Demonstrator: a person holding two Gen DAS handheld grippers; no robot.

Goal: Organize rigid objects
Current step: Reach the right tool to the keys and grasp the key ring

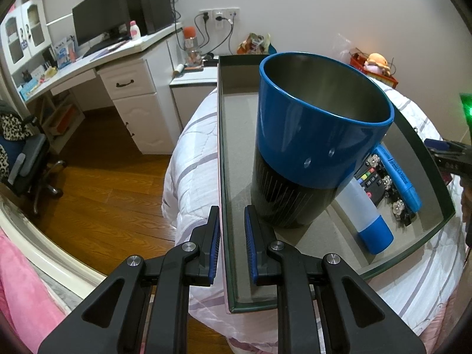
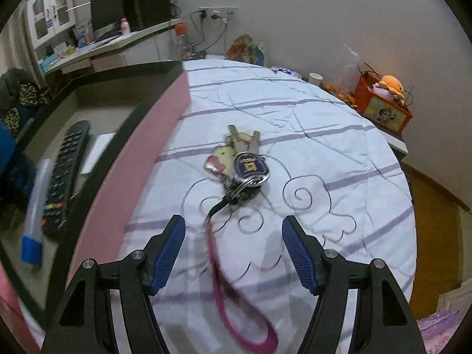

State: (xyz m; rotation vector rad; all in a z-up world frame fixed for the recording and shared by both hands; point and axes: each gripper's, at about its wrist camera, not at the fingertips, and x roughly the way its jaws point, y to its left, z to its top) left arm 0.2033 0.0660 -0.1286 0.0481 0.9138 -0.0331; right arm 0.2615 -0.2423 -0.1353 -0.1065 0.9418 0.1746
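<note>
White striped bed quilt (image 2: 295,124) carries a dark-rimmed tray (image 1: 427,215). Left view only: left tongs (image 1: 232,221) clenched on the tray's near wall; blue steel cup (image 1: 318,135) inside. Right view only: right tongs (image 2: 233,227) released above a pink-strapped key bunch (image 2: 242,171).

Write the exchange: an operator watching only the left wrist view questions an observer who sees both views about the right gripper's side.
Operator: What faces the right gripper?
Observer: A bunch of keys lies on the quilt, outside the box.
Operator: Is that gripper open?
Observer: Yes, open; the keys' pink strap runs between its fingers, ungripped.
Operator: What does the cup hide from me?
Observer: A white flat item beside the remote control.
</note>
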